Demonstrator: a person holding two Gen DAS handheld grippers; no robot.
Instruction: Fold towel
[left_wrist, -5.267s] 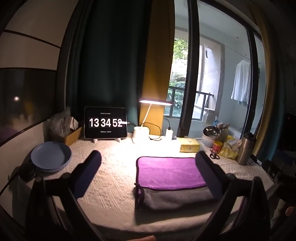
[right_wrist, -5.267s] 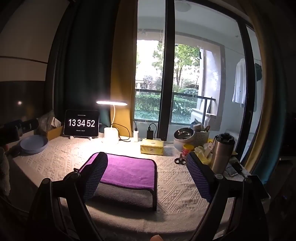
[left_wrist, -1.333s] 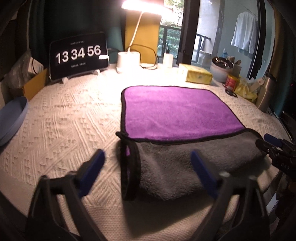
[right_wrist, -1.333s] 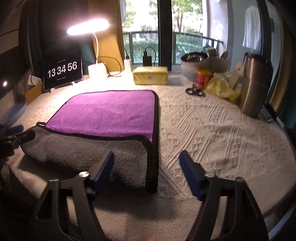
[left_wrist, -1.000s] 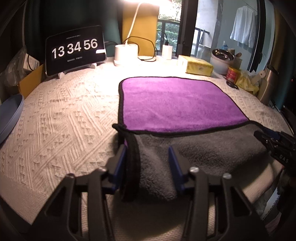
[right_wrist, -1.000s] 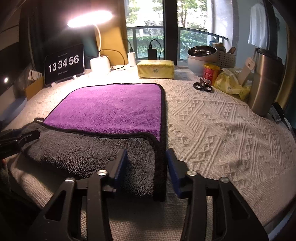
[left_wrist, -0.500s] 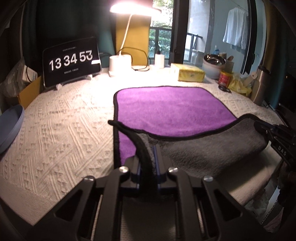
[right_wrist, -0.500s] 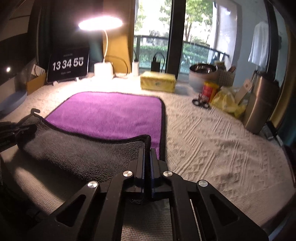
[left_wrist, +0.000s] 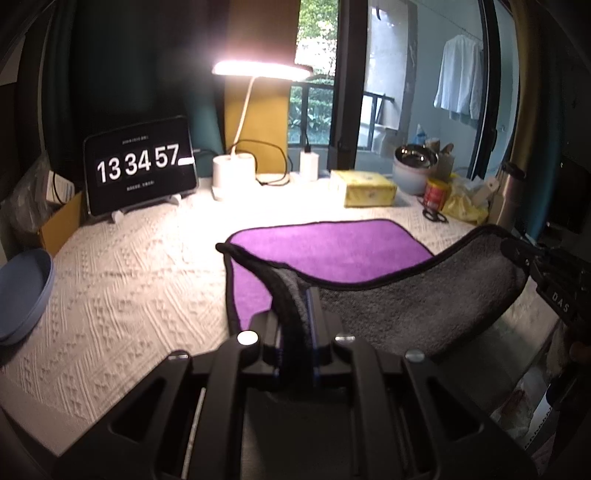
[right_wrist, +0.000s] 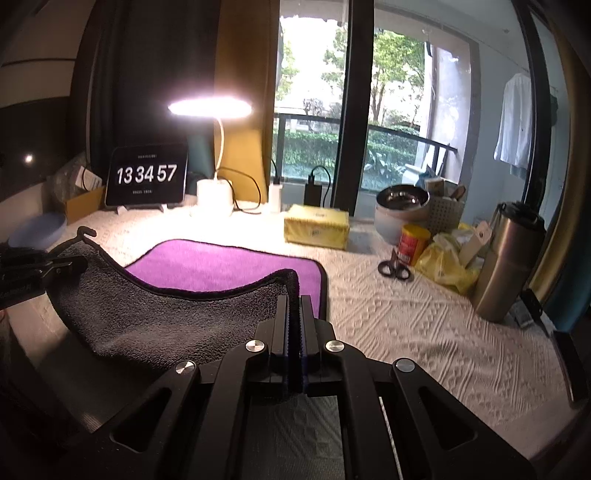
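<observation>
A towel, purple on top (left_wrist: 332, 247) and grey underneath (left_wrist: 413, 306), lies on the white textured tablecloth (left_wrist: 129, 295). My left gripper (left_wrist: 295, 295) is shut on the towel's near left corner and holds it up off the table. My right gripper (right_wrist: 293, 291) is shut on the near right corner (right_wrist: 291, 280), also lifted. The near edge hangs between them as a grey sagging flap (right_wrist: 166, 314). The far purple part (right_wrist: 221, 266) still lies flat. Each gripper shows at the edge of the other's view.
At the back stand a tablet clock (left_wrist: 138, 177), a lit desk lamp (left_wrist: 236, 177) and a yellow box (left_wrist: 367, 188). A blue bowl (left_wrist: 22, 291) sits at the left. Scissors (right_wrist: 393, 267), a red can (right_wrist: 413, 242), a yellow bag and a steel flask (right_wrist: 508, 258) crowd the right.
Both grippers closed on the towel's near corners about half a second ago and have since raised them, lifting the near edge so its grey underside faces me.
</observation>
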